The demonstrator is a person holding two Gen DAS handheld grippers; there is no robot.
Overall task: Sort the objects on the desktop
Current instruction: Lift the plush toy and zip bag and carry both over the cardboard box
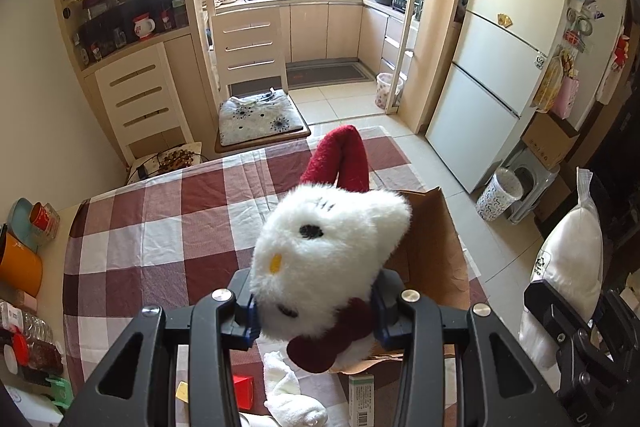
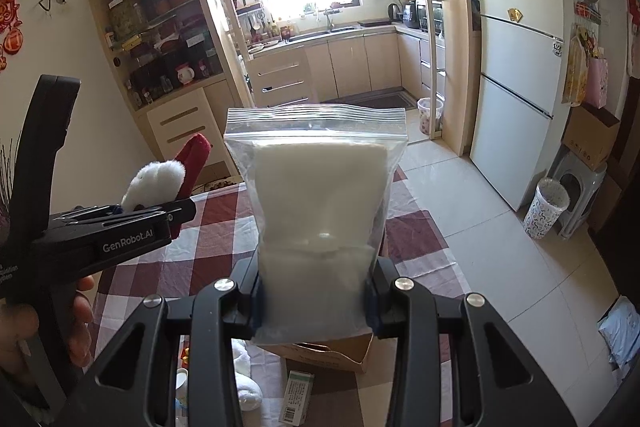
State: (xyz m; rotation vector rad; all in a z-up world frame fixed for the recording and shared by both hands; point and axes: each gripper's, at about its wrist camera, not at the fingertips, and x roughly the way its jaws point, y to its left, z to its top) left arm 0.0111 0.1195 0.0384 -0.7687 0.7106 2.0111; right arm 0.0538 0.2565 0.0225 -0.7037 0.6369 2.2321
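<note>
A: What is your left tool [image 1: 316, 311] doing?

B: Your left tool is clamped on the white plush cat [image 1: 320, 247], its fingers [image 1: 244, 319] pressing both sides near the red bow. You hold the cat up above the checked surface [image 1: 160, 227], its red hat pointing away from you, just over the open cardboard box [image 1: 436, 259].

A: And your right tool [image 2: 316, 301]?

B: It grips the lower part of a clear zip bag [image 2: 316, 187] of white contents, held upright above the box [image 2: 332, 351].

A: Anything lying below?

B: A white towel [image 1: 288, 391], a small green-and-white carton [image 1: 362, 399] and a red block [image 1: 244, 389] lie on the surface beneath your tools.
</note>
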